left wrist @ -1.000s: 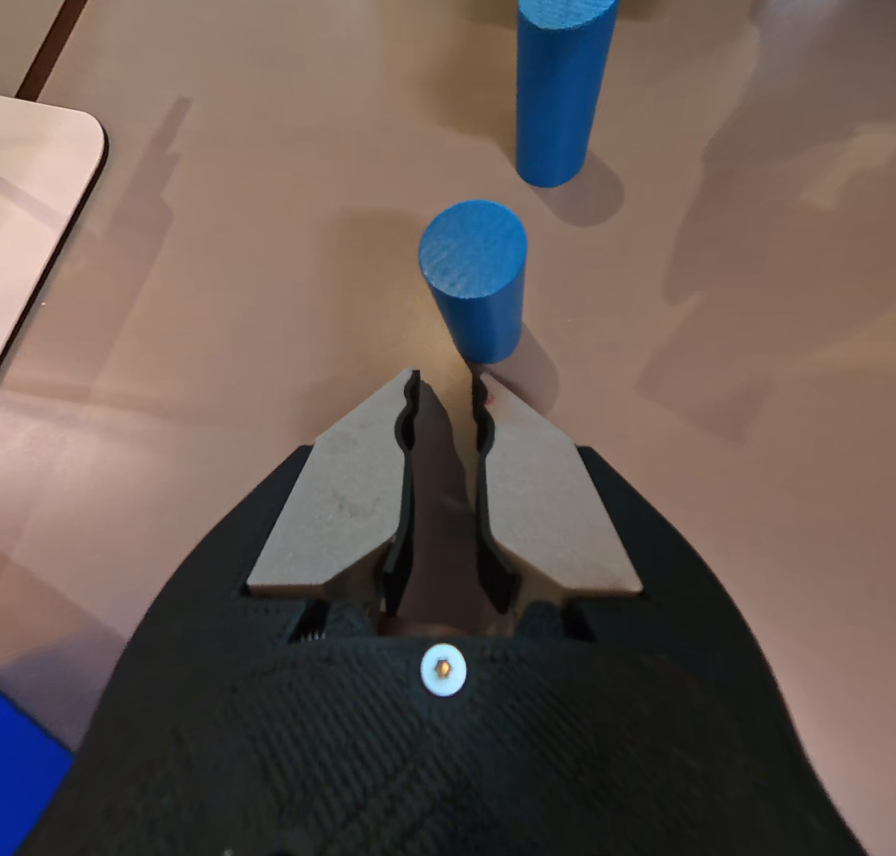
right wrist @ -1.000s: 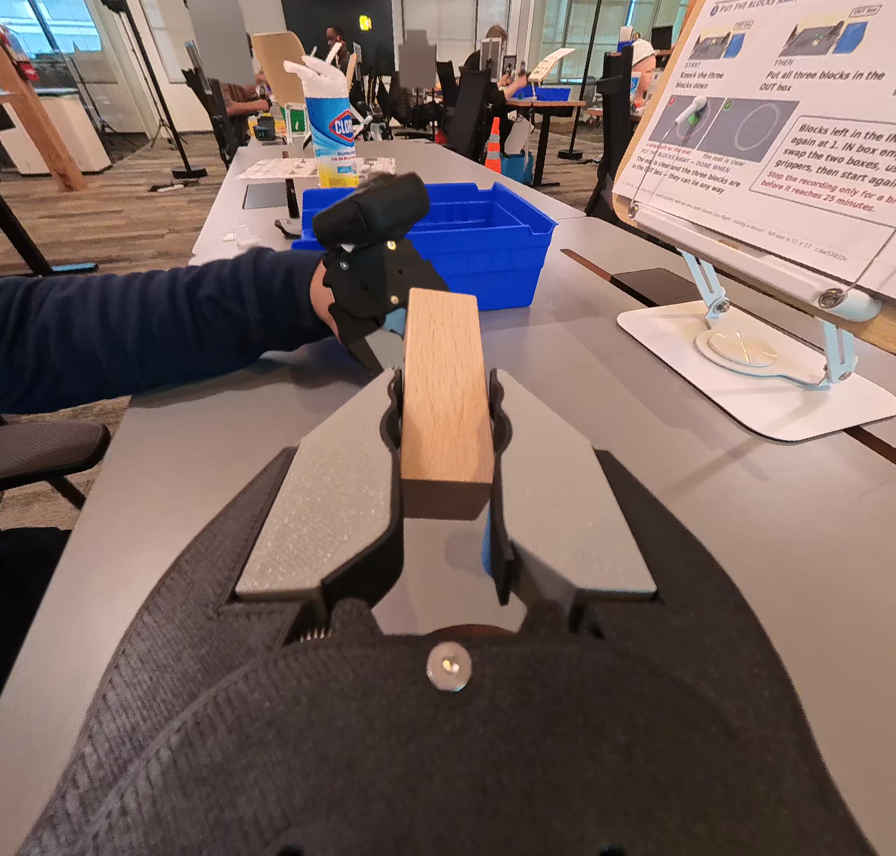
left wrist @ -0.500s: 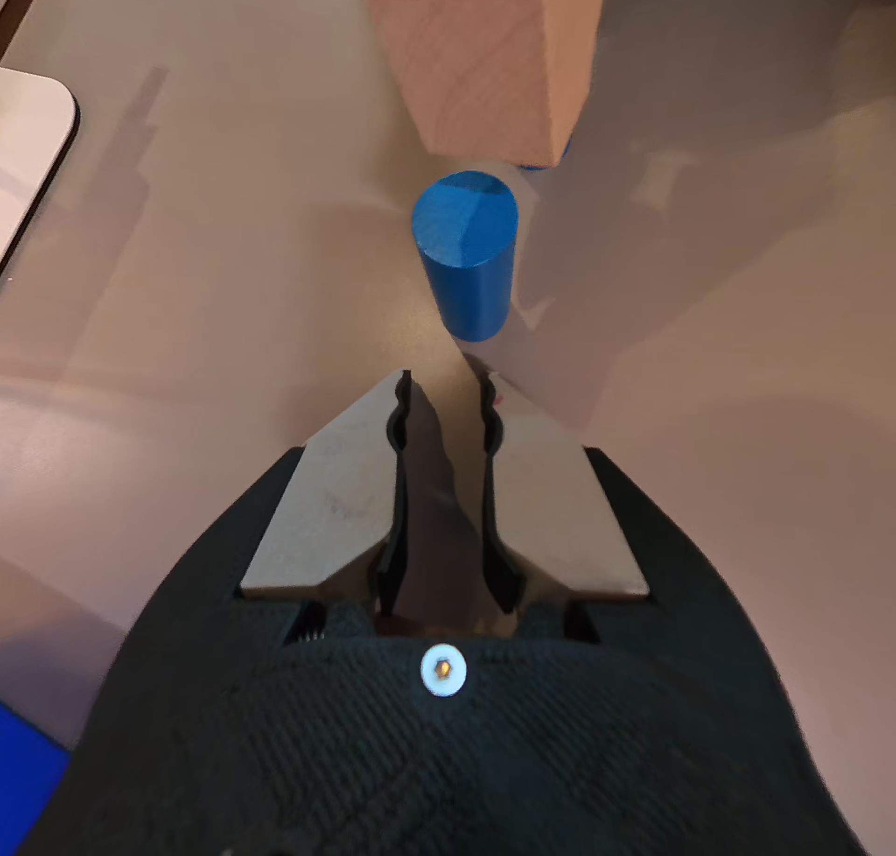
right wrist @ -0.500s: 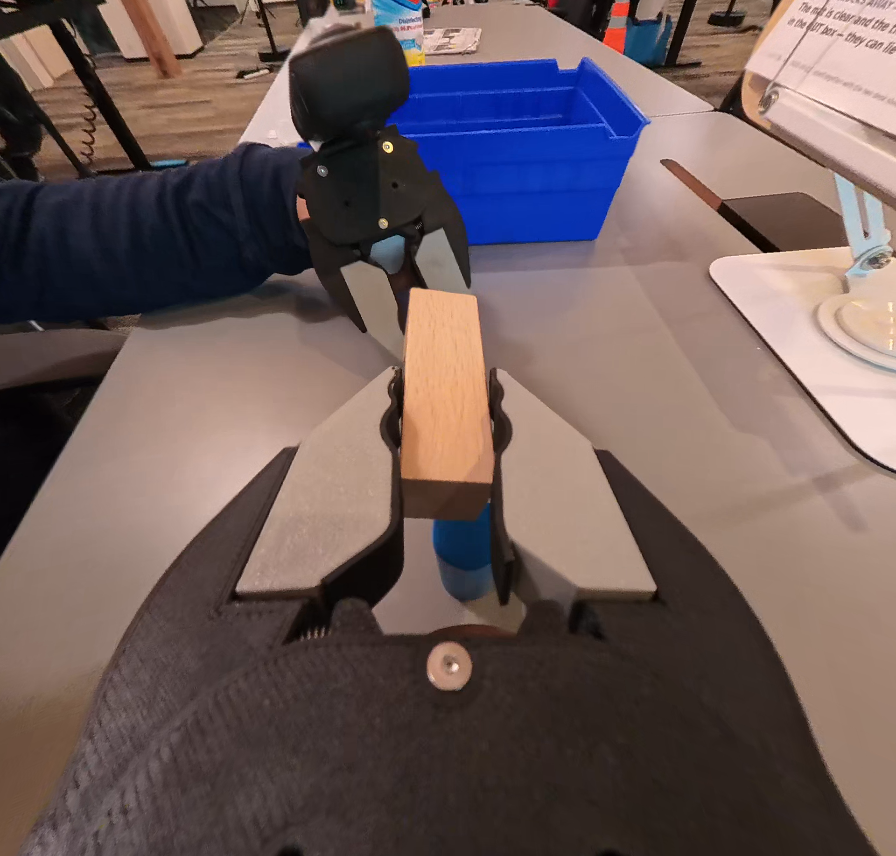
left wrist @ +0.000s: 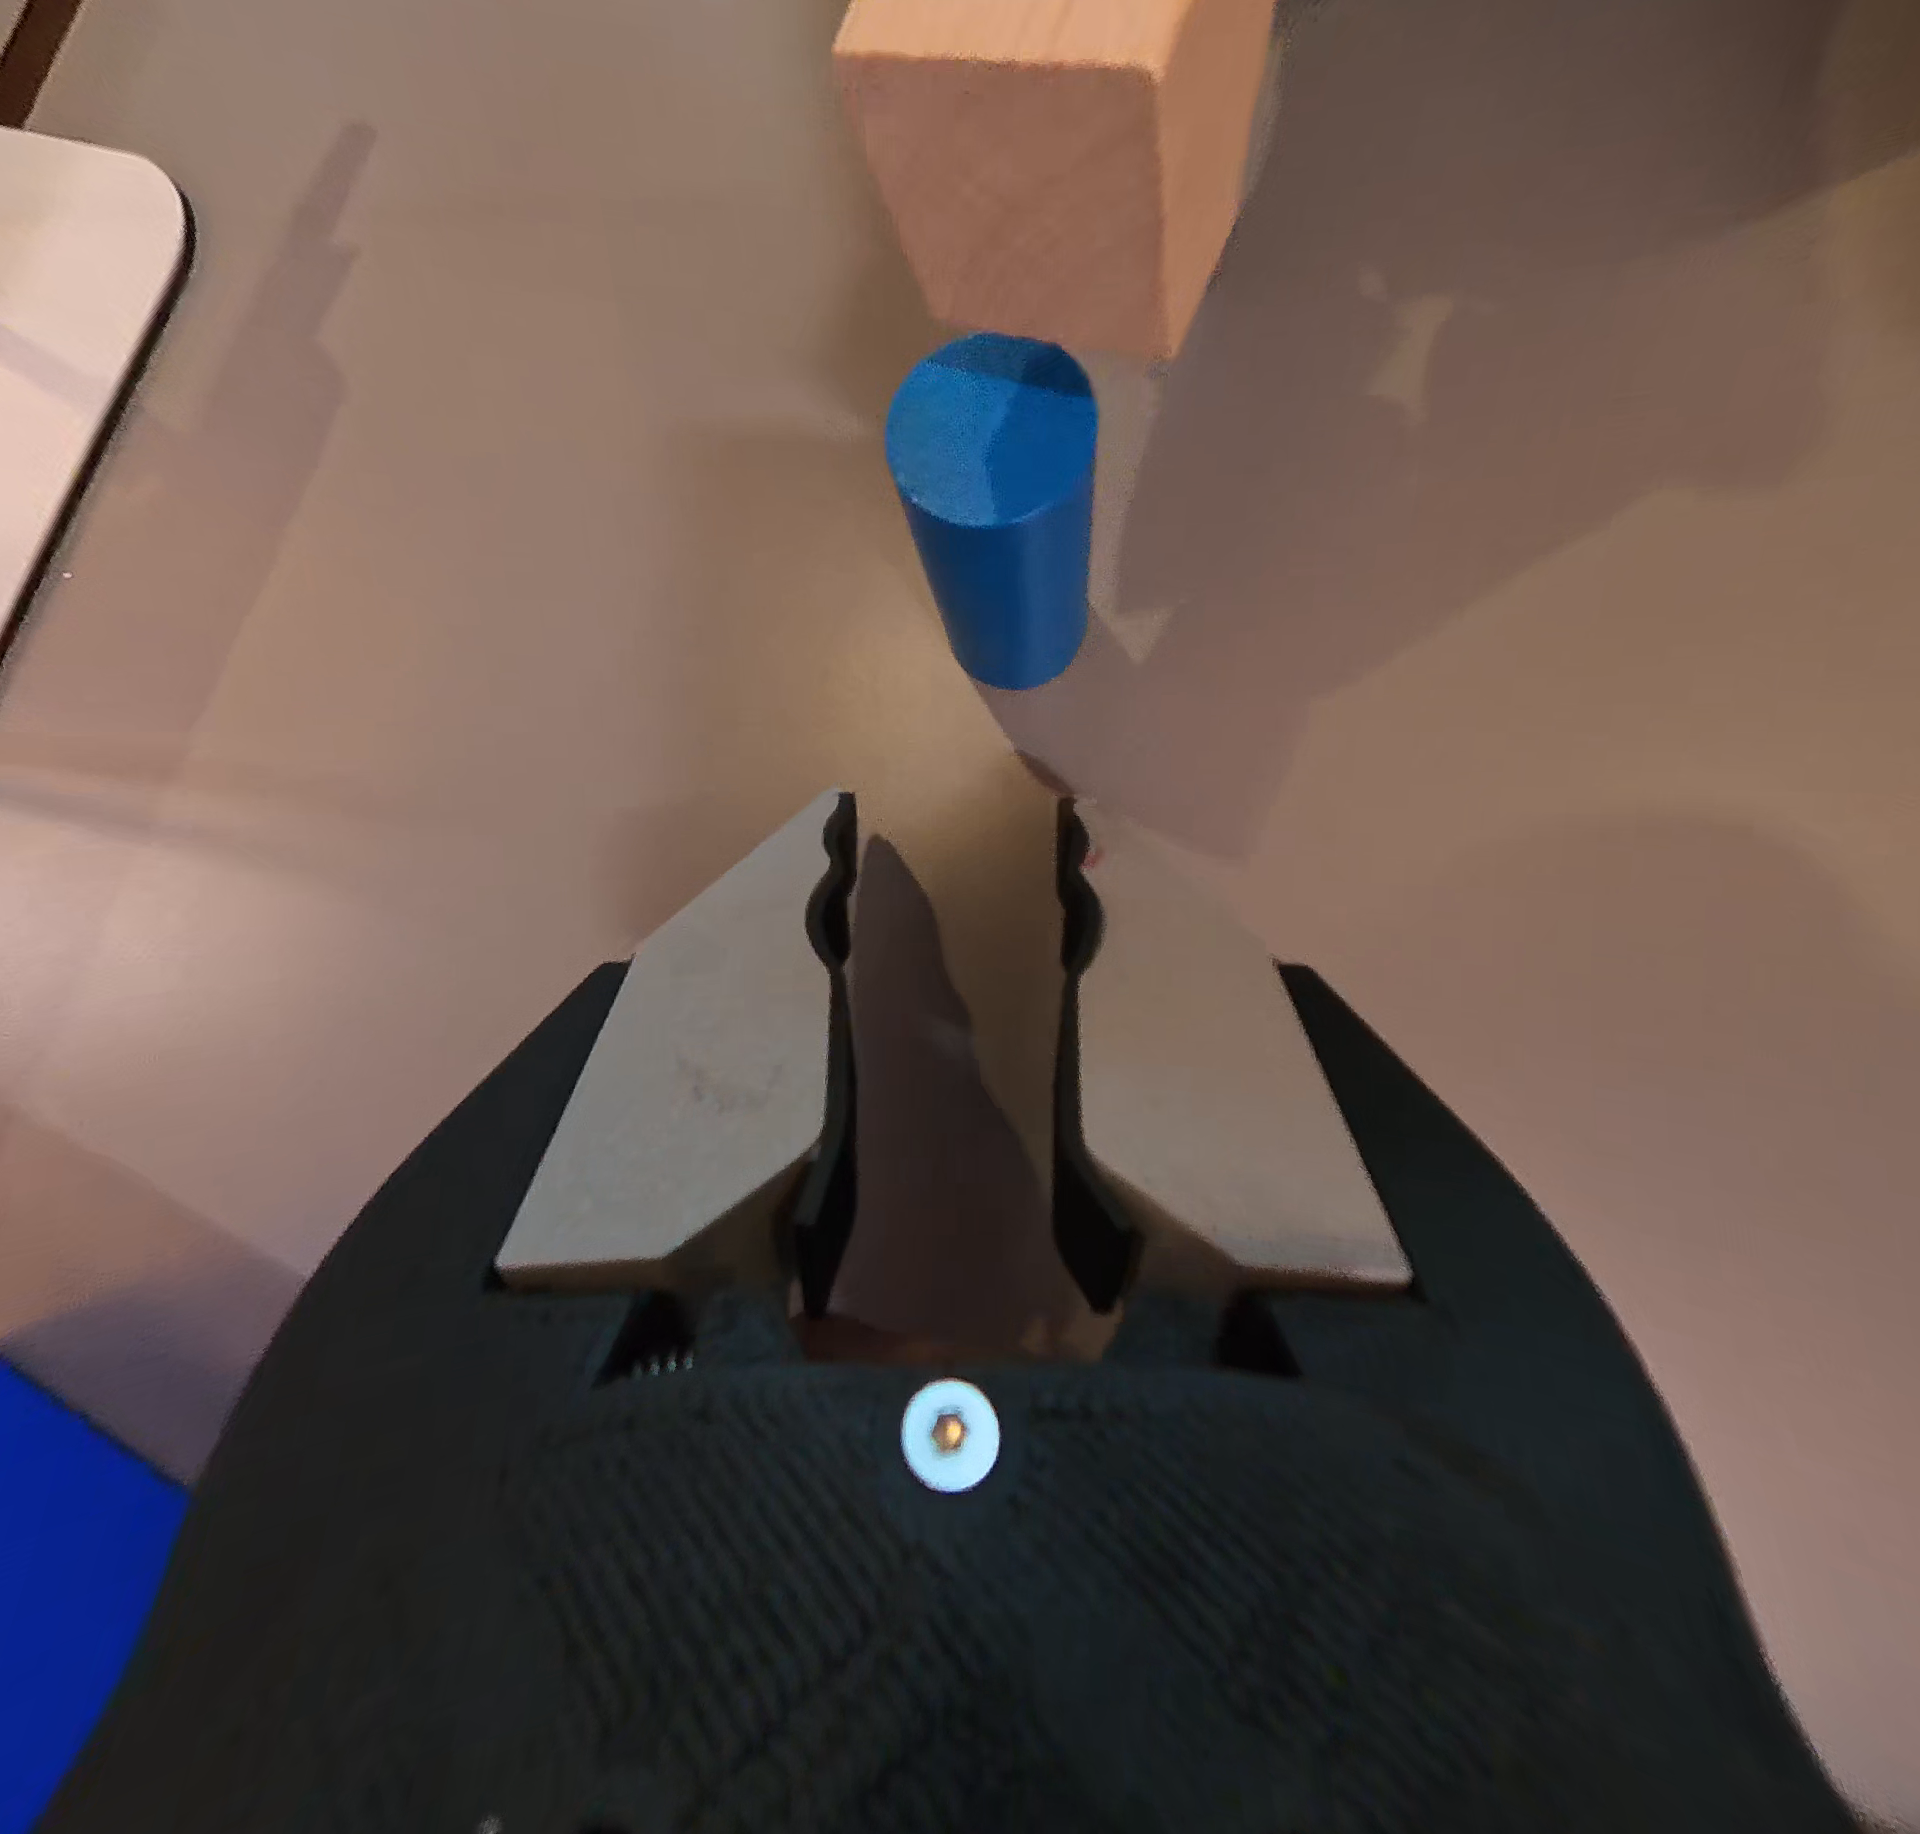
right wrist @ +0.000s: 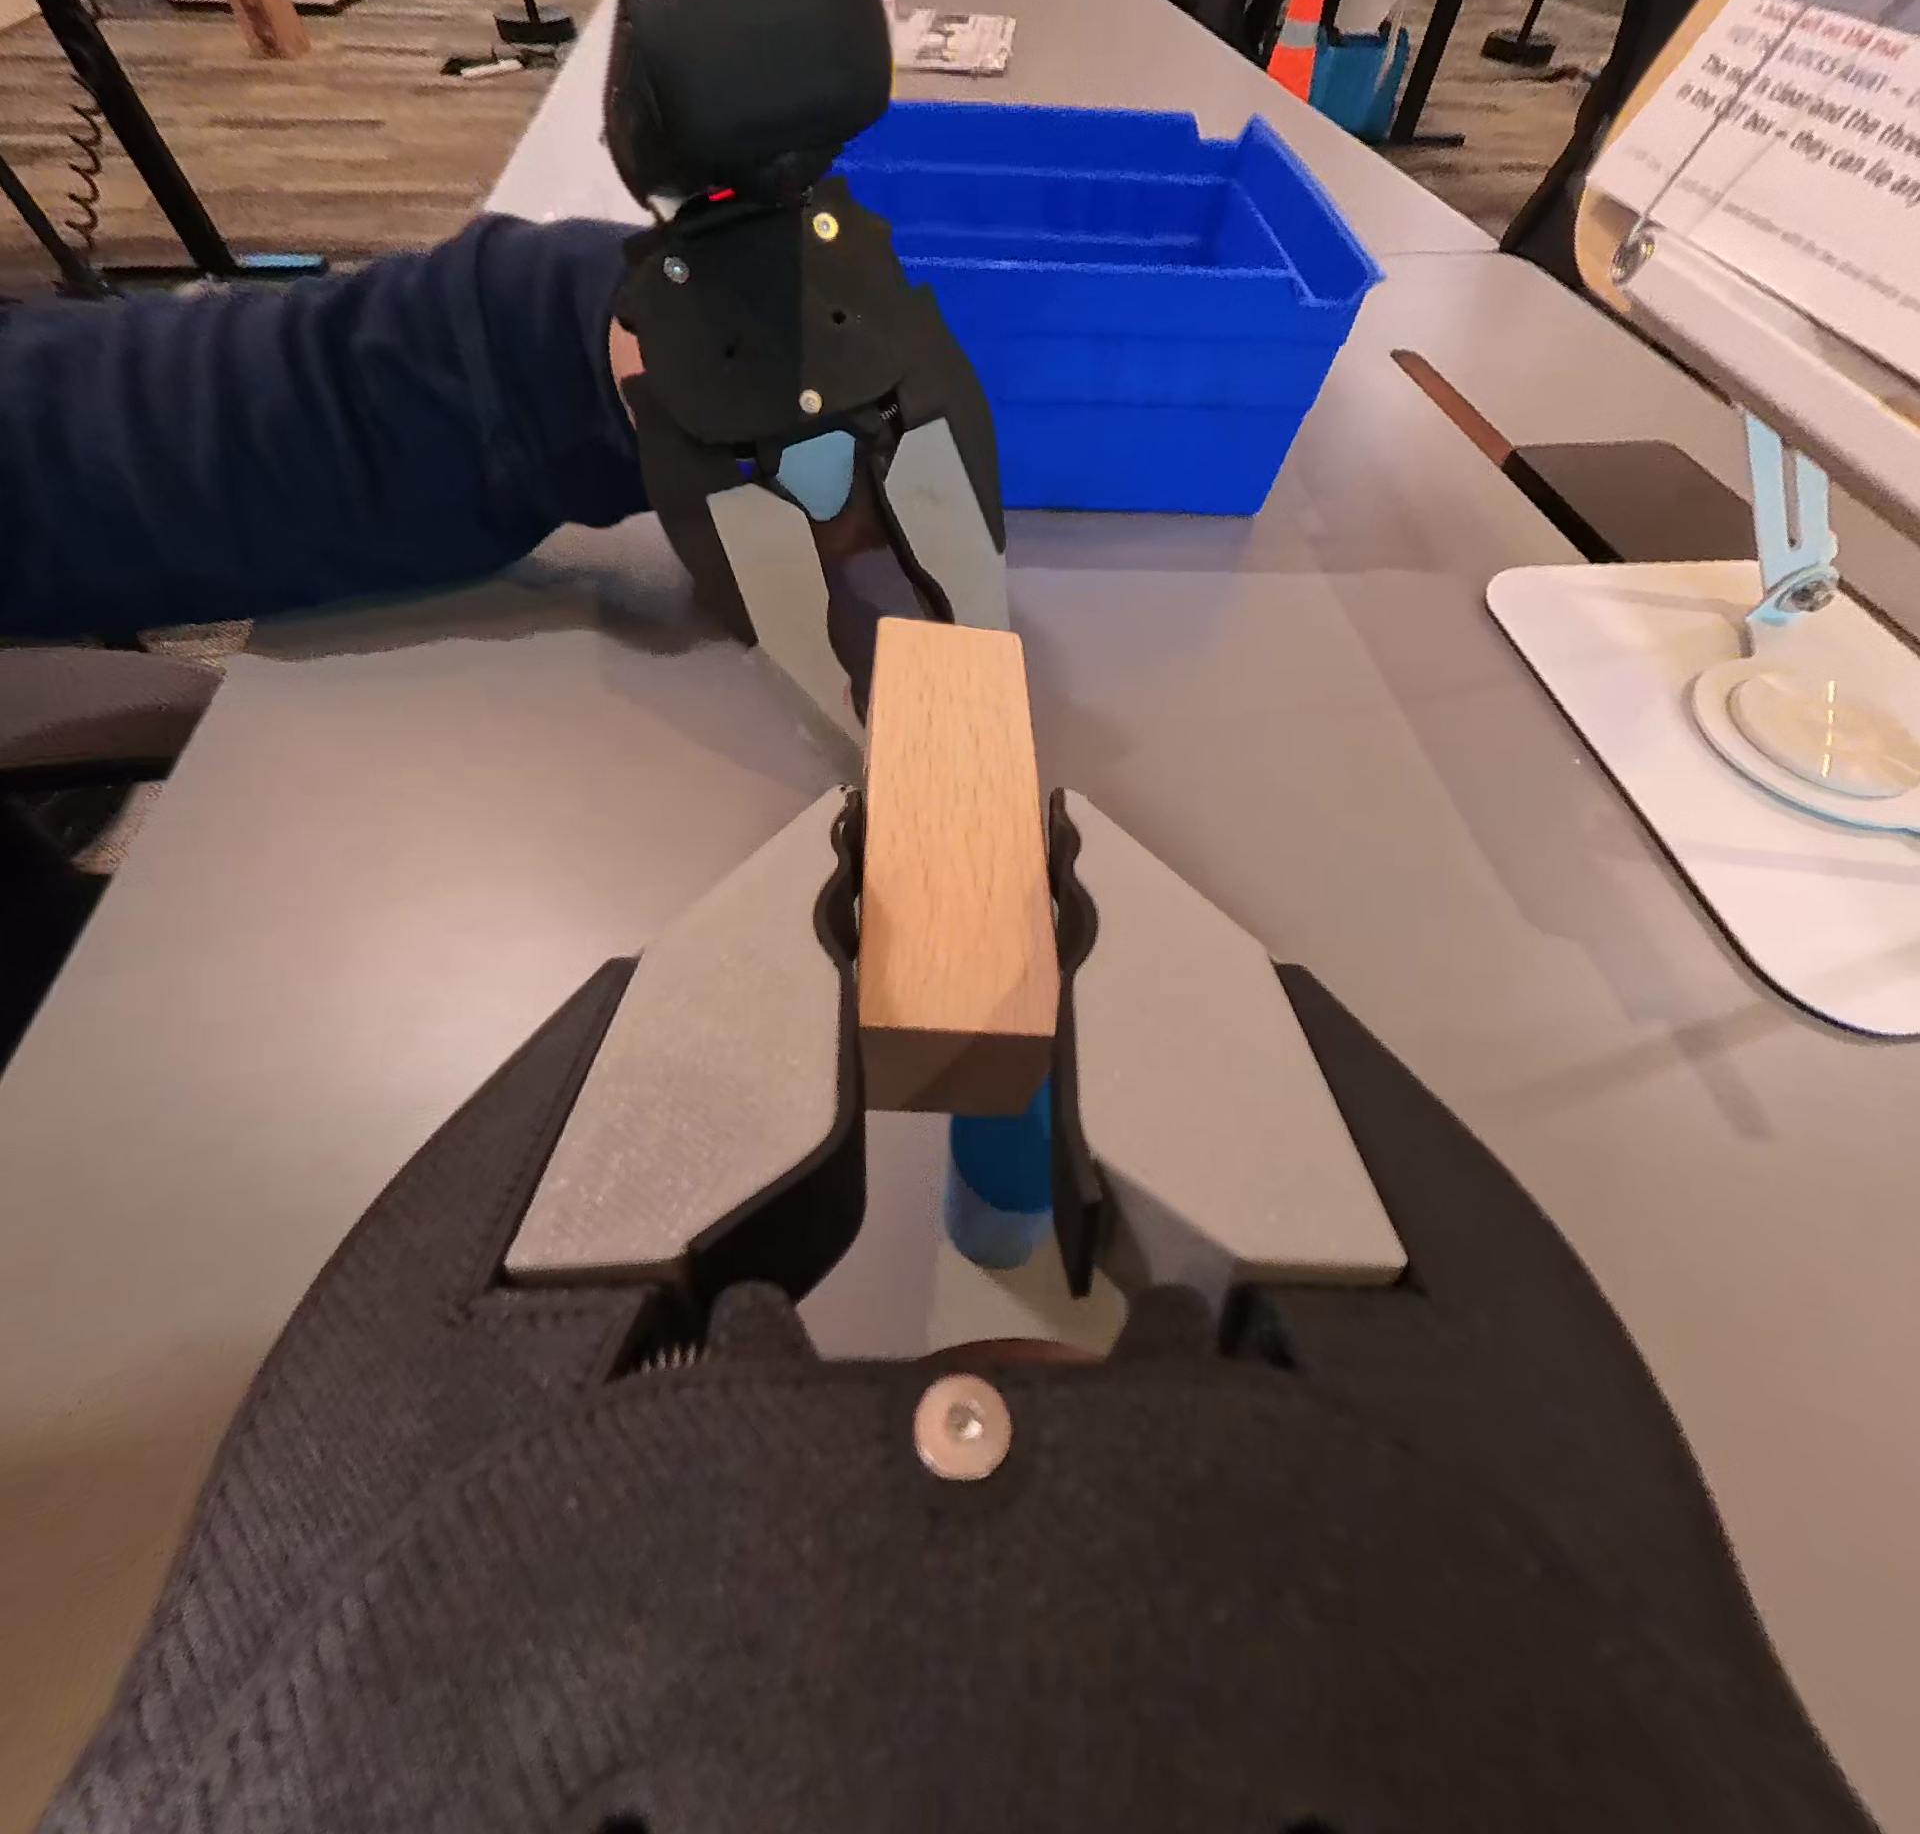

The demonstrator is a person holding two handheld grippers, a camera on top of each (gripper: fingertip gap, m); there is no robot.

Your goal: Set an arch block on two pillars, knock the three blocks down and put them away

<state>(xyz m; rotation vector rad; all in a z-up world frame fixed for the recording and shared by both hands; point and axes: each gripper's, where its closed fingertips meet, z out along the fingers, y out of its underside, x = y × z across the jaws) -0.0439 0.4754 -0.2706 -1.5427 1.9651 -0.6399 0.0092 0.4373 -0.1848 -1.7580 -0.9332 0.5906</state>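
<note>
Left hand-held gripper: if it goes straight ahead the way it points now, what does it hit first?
Most likely the near blue pillar, upright just ahead of the open left hand-held gripper. The wooden arch block hangs beyond it. The gripper may sit higher than the pillar top; depth is unclear.

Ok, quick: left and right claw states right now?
Left claw: open, holding nothing.
Right claw: shut on the wooden arch block.

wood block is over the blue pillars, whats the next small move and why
Probably ease the right gripper straight down. It is shut on the wood block, which hangs above the near blue pillar without resting on it. The other pillar shows under the block's opposite end. The left gripper is open and empty.
</note>
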